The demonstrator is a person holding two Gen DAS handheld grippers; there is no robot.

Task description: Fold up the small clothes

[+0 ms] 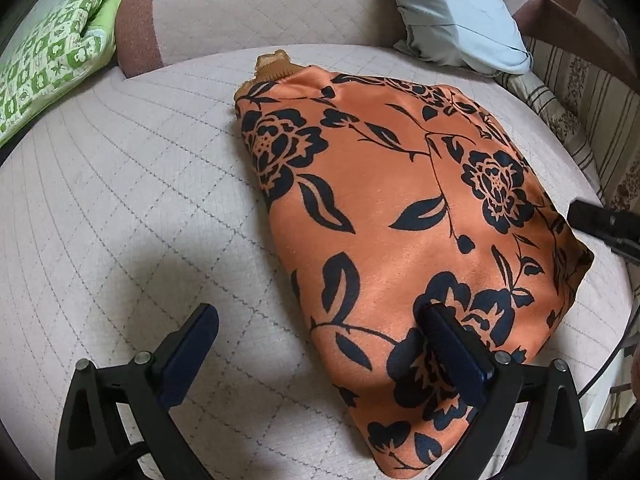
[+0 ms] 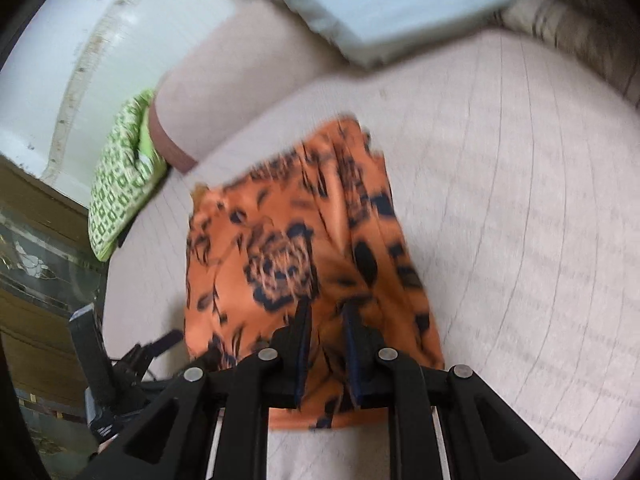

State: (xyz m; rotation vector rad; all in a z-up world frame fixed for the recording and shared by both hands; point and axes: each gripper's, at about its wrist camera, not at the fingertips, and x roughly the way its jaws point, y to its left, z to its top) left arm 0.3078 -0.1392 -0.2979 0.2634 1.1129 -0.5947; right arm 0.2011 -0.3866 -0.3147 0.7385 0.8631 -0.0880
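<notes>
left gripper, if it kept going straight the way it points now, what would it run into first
Probably the quilted cushion: the open left gripper aims down at it, though its right finger already overlaps the orange garment.

I see a pale beige quilted sofa seat (image 1: 120, 208) carrying everything. 1 orange satin garment with a black floral print (image 1: 400, 216) lies on it, spread mostly flat, a tan knit edge showing at its far end. 1 green-and-white patterned cushion (image 1: 52, 56) rests at the far left edge, and 1 light blue pillow (image 1: 452, 12) leans against the beige backrest (image 1: 260, 4) behind the seat.
</notes>
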